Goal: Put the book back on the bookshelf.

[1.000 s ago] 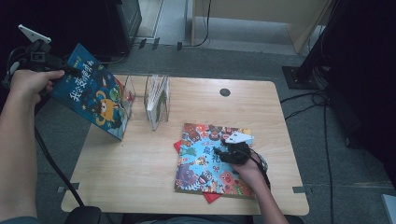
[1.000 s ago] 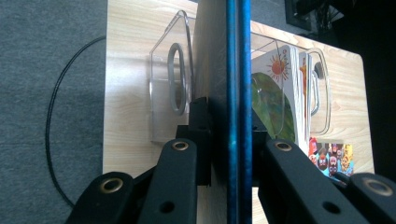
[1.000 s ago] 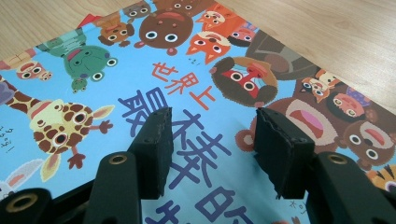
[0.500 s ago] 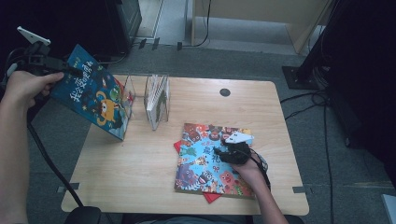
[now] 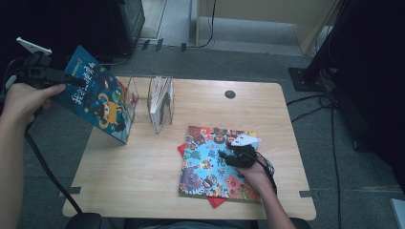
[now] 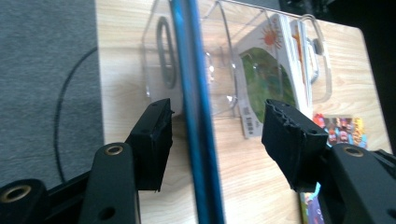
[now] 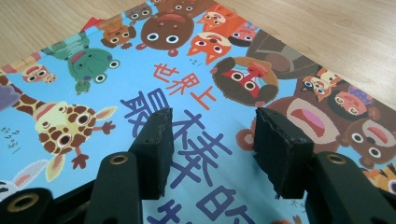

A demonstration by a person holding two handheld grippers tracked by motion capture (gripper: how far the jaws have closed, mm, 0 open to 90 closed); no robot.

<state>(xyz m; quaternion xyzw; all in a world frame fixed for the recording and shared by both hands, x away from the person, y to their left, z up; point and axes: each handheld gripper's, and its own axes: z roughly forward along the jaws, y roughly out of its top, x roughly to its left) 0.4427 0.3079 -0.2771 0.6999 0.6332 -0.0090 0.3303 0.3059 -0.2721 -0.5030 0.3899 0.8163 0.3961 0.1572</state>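
We are holding the left gripper (image 5: 71, 80) out past the left edge of the pale wooden table (image 5: 143, 181), with the blue picture book with a cartoon cover (image 5: 98, 100) at its tips. In the left gripper view we are looking along the book's thin blue edge (image 6: 194, 116), which is running upright between the two black jaws. The jaws have just been opening and are now standing wide, with a clear gap on either side of the book's edge, so the pads are not pressing on it. In the high view the book is leaning tilted, its lower corner coming down by the table's left edge and its far side sitting just beside the clear plastic book stand (image 5: 161, 102). That stand is holding a thin white-spined book (image 6: 275, 65) upright in one of its slots.

We are keeping the right gripper (image 5: 224, 153) low over the large colourful picture book covered in animal faces (image 5: 205, 162), which is lying flat on the near right part of the table. In the right gripper view its jaws are standing apart over the cover (image 7: 196, 88), with nothing between them, and the tips are looking close to the printed surface; we cannot tell whether they are touching it. A red book (image 5: 217, 201) is peeking out from under the colourful one at its near edge.
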